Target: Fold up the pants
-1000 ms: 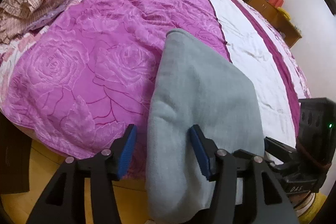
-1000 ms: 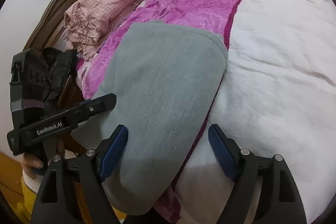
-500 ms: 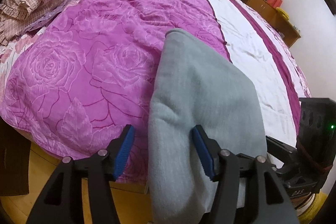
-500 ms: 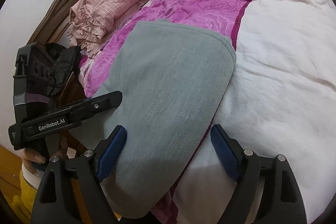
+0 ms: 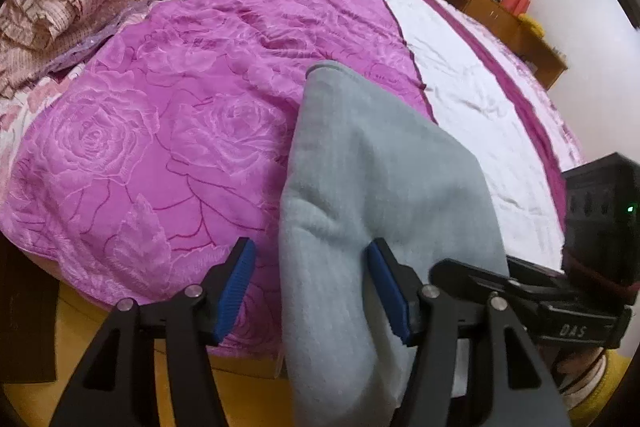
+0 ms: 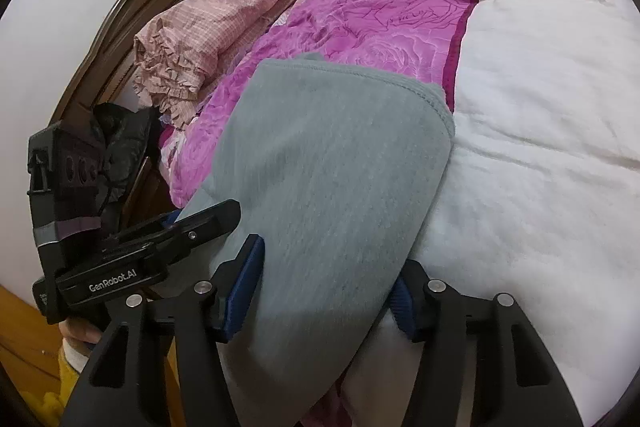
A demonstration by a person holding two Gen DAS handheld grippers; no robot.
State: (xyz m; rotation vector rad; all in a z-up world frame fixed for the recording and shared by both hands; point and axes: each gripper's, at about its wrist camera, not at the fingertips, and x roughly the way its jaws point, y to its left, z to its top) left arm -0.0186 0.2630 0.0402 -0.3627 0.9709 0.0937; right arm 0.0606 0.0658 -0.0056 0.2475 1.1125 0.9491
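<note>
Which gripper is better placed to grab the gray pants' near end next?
Right, probably. The right gripper is open with the pants filling the gap between its fingers. The left gripper is open too, but only the pants' left edge sits inside.

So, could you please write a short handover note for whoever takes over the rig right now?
Left gripper: open, straddling the left edge of the grey pants, not clamped.
Right gripper: open, with the pants' near end between its fingers, not clamped.
Pants: already folded into a narrow grey strip lying across the bed, partly on the purple rose cover, near end hanging over the bed's edge.
Done: lengthwise fold, judging by the shape.
Left: probably close both grippers on the near end and fold it up toward the far end.
</note>
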